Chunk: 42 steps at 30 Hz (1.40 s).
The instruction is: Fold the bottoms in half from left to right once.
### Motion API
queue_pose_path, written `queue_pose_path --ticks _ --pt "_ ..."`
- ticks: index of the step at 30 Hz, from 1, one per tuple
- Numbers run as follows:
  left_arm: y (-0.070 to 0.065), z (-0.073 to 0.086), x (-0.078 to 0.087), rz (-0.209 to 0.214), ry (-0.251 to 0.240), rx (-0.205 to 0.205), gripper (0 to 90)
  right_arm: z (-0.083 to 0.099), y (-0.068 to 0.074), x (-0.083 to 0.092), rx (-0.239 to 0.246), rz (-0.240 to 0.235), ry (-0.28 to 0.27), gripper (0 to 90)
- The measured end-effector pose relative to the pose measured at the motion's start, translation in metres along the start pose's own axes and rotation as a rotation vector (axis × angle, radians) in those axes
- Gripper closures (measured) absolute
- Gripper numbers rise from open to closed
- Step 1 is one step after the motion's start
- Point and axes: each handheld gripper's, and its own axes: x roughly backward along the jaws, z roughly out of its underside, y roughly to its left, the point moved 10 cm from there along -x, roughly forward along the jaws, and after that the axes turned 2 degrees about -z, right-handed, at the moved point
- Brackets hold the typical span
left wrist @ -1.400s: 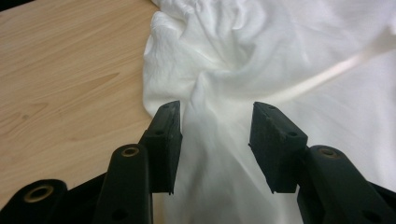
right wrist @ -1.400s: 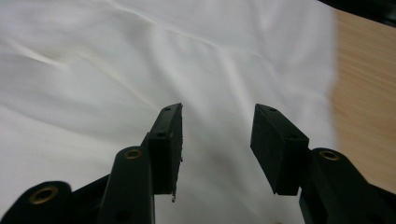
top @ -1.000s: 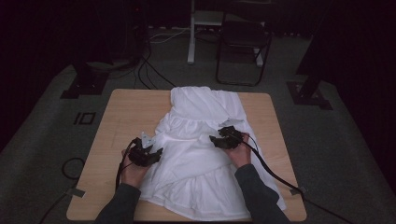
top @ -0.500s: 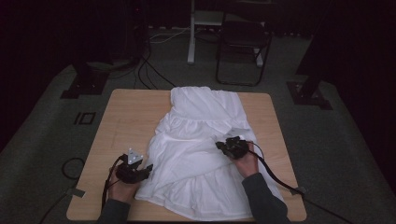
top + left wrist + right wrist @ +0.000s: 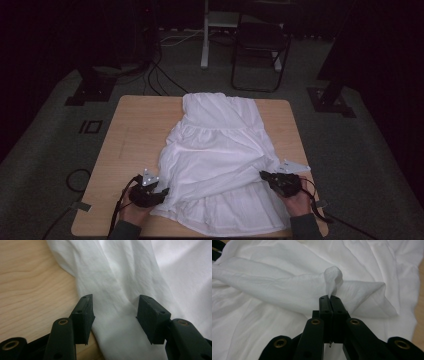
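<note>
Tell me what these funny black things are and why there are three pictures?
They are claws, tools with two black jaws, and a person holds one in each hand. The big picture is taken by a camera above the wooden table, looking down. The other two come from little cameras riding on each claw, looking along its jaws.

A white dress lies spread on the table. The right claw has just snapped shut and pinches a fold of the dress between its jaws. From above you see it at the dress's right edge. The left claw is open, with a strip of the cloth lying between its jaws, not squeezed. From above it sits at the dress's left side.
</note>
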Motion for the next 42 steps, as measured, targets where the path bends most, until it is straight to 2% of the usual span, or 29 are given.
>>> queue_pose_path --ticks 1,2,4,5,7,9,12,14,16,18,21,22,23,24,25,27,28,31,34,38,40,42 --pt "-0.003 0.0 0.001 0.013 -0.003 -0.018 53.7 0.004 -0.001 0.004 -0.009 0.004 -0.003 89.0" --pt "-0.008 -0.001 0.002 0.03 -0.006 -0.034 70.0 0.008 -0.001 0.008 -0.016 0.006 -0.005 88.9" --pt "-0.017 -0.006 0.01 0.072 -0.046 -0.054 90.0 0.014 -0.002 0.014 -0.023 0.013 -0.009 88.9" --pt "-0.022 -0.01 0.016 0.098 -0.071 -0.055 90.0 0.017 -0.001 0.017 -0.023 0.017 -0.009 89.0" --pt "-0.028 -0.018 0.031 0.11 -0.118 -0.067 90.0 0.02 -0.002 0.025 -0.027 0.025 -0.018 89.0" --pt "-0.034 -0.023 0.045 0.139 -0.164 -0.057 90.0 0.019 -0.002 0.036 -0.032 0.034 -0.041 89.0" --pt "-0.041 -0.028 0.067 0.161 -0.208 -0.074 90.0 0.015 -0.003 0.059 -0.043 0.06 -0.103 89.1" --pt "-0.042 -0.03 0.078 0.162 -0.224 -0.079 90.0 0.014 -0.004 0.077 -0.072 0.068 -0.155 89.1" --pt "-0.04 -0.028 0.077 0.138 -0.21 -0.089 90.0 0.024 -0.007 0.092 -0.093 0.091 -0.173 89.1" --pt "-0.037 -0.025 0.071 0.132 -0.191 -0.083 90.0 0.037 -0.009 0.098 -0.116 0.098 -0.168 89.1" --pt "-0.035 -0.022 0.06 0.123 -0.171 -0.077 89.9 0.071 -0.017 0.097 -0.157 0.124 -0.1 89.0" --pt "-0.035 -0.021 0.056 0.119 -0.164 -0.07 82.6 0.084 -0.02 0.094 -0.173 0.134 -0.067 89.0" --pt "-0.034 -0.021 0.052 0.109 -0.158 -0.066 82.6 0.094 -0.023 0.09 -0.185 0.139 -0.042 88.9" --pt "-0.034 -0.021 0.048 0.106 -0.151 -0.061 73.0 0.109 -0.027 0.083 -0.206 0.147 0.001 87.4" --pt "-0.034 -0.021 0.045 0.111 -0.145 -0.047 73.0 0.109 -0.027 0.083 -0.206 0.147 0.001 87.4" --pt "-0.035 -0.02 0.041 0.106 -0.133 -0.034 62.8 0.112 -0.028 0.079 -0.215 0.154 0.016 72.9" --pt "-0.036 -0.02 0.04 0.105 -0.134 -0.032 56.1 0.106 -0.028 0.08 -0.202 0.168 0.002 67.8" --pt "-0.043 -0.013 0.037 0.115 -0.114 -0.036 51.9 0.097 -0.027 0.084 -0.194 0.164 -0.03 57.2" --pt "-0.049 -0.003 0.036 0.129 -0.094 -0.035 48.0 0.089 -0.022 0.085 -0.186 0.132 -0.047 49.7" --pt "-0.056 0.011 0.038 0.155 -0.074 -0.037 45.3 0.088 -0.017 0.075 -0.179 0.1 -0.028 45.2" --pt "-0.062 0.018 0.039 0.183 -0.057 -0.036 43.1 0.09 -0.013 0.069 -0.173 0.082 -0.013 43.6" --pt "-0.071 0.027 0.037 0.202 -0.031 -0.049 41.7 0.094 -0.01 0.064 -0.164 0.077 0.014 45.1"
